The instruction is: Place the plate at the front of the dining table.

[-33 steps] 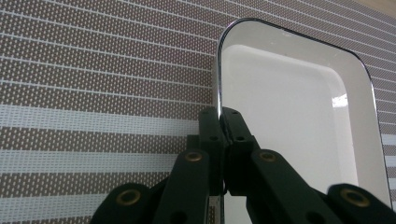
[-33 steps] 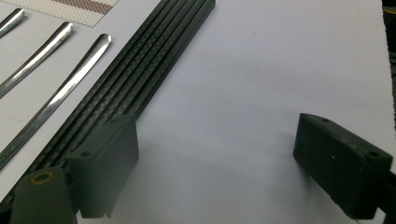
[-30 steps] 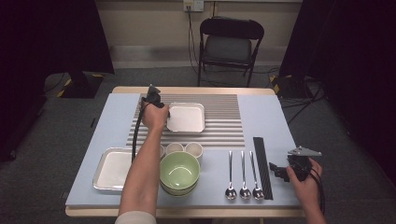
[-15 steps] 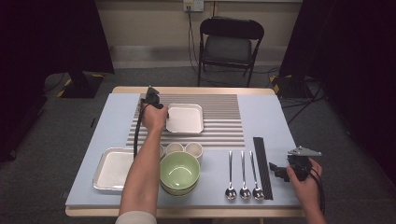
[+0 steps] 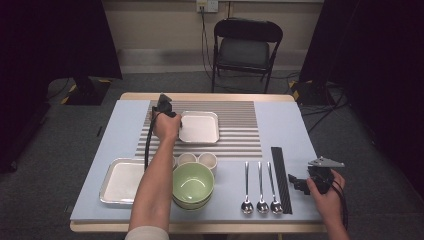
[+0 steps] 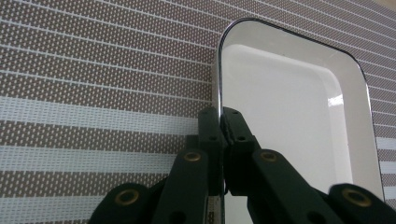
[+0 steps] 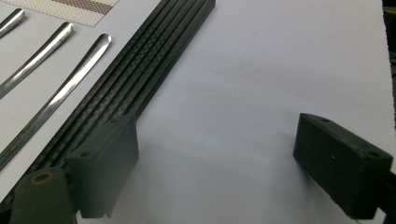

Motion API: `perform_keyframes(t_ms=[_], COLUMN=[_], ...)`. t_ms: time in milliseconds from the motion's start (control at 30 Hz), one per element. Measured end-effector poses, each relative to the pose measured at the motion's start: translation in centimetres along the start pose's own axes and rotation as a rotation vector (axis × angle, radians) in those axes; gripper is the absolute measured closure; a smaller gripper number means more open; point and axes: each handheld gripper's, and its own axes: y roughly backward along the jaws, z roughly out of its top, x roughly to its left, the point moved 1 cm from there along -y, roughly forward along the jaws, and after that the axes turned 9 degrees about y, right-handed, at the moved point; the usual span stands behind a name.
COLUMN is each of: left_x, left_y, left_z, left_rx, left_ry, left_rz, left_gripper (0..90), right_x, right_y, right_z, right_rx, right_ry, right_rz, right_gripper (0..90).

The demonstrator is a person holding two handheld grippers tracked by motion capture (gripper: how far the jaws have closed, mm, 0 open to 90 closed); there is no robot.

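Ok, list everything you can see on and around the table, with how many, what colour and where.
Small tray: one, white, on the striped mat, its left rim pinched.
Striped mat: one, brown and white, far middle of the table.
Large tray: one, white, near left.
Bowls: a stack, green, near middle; count unclear.
Small cups: two, white, just beyond the bowls.
Spoons: three, silver, side by side right of the bowls.
Black strips: a bundle, right of the spoons.
Table cover: one, pale blue.
Folding chair: one, black, beyond the table.
Left gripper: black, fingers shut on the small tray's rim.
Right gripper: black, fingers open over the cover beside the strips.
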Motion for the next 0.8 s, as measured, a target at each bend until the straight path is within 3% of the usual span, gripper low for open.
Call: perform_keyframes(t_ms=[800], left_x=[0.31], left_y=[0.19], left_z=[0.12], left_rx=[-0.01], left_ry=[-0.023], left_rz=[0.014], left_gripper=[87.1], right_x=[0.01], right_y=[0.0], right_z=[0.0], right_rx=[0.0], right_ry=[0.0], right_rz=[0.0], right_gripper=[12.9])
